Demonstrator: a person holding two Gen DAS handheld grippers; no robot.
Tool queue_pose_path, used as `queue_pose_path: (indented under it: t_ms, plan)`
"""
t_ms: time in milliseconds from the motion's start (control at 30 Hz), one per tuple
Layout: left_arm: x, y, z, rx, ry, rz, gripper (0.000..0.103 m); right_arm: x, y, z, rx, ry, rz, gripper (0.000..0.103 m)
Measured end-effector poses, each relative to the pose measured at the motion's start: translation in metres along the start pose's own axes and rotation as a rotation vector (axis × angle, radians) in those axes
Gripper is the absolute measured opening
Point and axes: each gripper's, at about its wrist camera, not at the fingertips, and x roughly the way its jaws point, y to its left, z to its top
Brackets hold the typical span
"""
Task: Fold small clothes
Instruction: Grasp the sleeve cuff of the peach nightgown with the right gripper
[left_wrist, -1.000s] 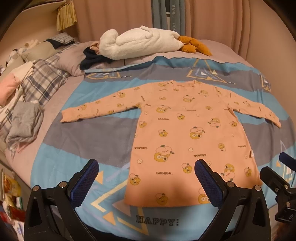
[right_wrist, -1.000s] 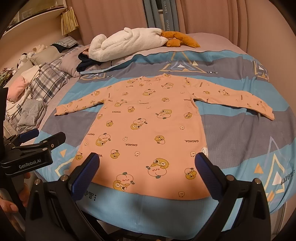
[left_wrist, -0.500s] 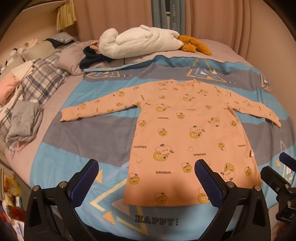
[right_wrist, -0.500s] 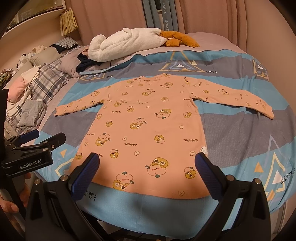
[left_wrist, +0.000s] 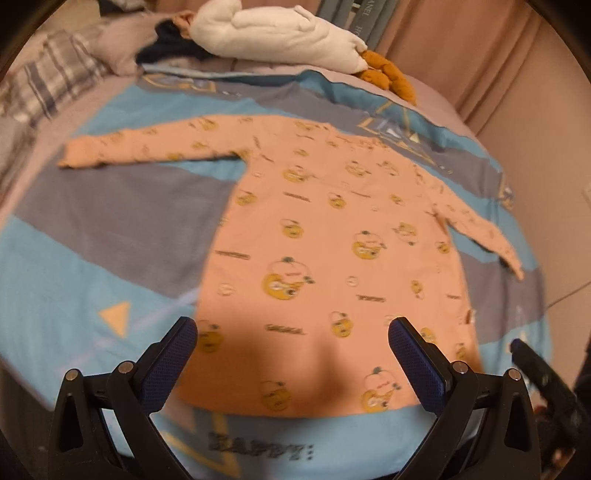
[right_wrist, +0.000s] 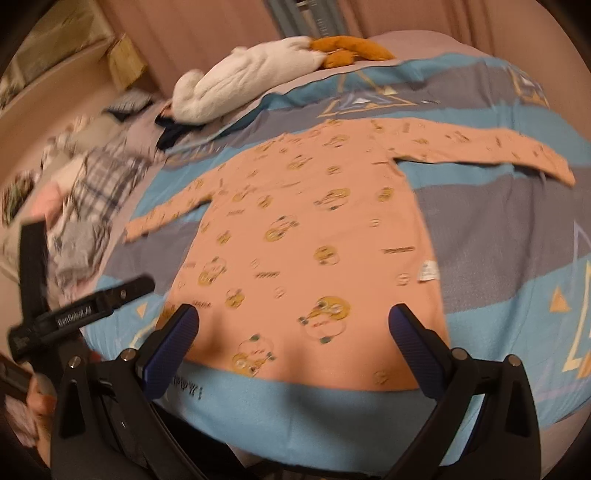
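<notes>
A: Where is the garment?

B: The peach long-sleeved child's top printed with yellow cartoon faces (left_wrist: 332, 236) lies flat on the blue-and-grey patterned quilt (left_wrist: 92, 236) that covers the bed. Both sleeves are spread out to the sides, the collar points toward the far edge of the quilt and the hem runs along the near edge, just above the printed word "HAPPY".

A: And the grippers?

B: The left gripper (left_wrist: 291, 354) is released, its blue-padded fingers (left_wrist: 168, 365) standing wide apart over the hem and holding nothing. The right gripper (right_wrist: 293, 347) is spread wide in the same way, its blue pads (right_wrist: 415, 350) framing the hem on the right side of the top, and nothing is between them. I cannot tell whether either touches the cloth.

A: Do they see each other?

B: Yes. The right wrist view shows the left gripper's black body near the left near corner of the quilt, with part of a hand (right_wrist: 37, 406) below it. The left wrist view catches the right gripper at its right margin, blurred.

A: What else is on the bed?

B: At the far edge lies a white fluffy plush garment (left_wrist: 280, 40), with a brown soft toy (left_wrist: 388, 77) touching its right end. Dark blue cloth (right_wrist: 177, 129) sits by its left end. A plaid blanket (right_wrist: 103, 177) lies along the left side, beyond the quilt.
</notes>
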Motion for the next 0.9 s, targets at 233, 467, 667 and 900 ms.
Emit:
queue_pose_path:
  t_ms: [233, 467, 667, 900]
  plan:
    - [0.017, -0.016, 0.012, 0.032, -0.016, -0.129, 0.102, -0.013, -0.105, 0.02, 0.326, -0.129, -0.017, 0.1]
    - [0.051, -0.032, 0.038, 0.085, 0.055, -0.108, 0.102, -0.024, -0.214, 0.031, 0.615, -0.307, -0.085, 0.085]
    - [0.076, -0.033, 0.06, 0.049, 0.092, -0.104, 0.102, -0.01, -0.285, 0.051, 0.796, -0.376, -0.055, 0.075]
    - [0.089, -0.035, 0.08, 0.044, 0.072, -0.056, 0.102, 0.028, -0.354, 0.081, 0.992, -0.419, 0.044, 0.043]
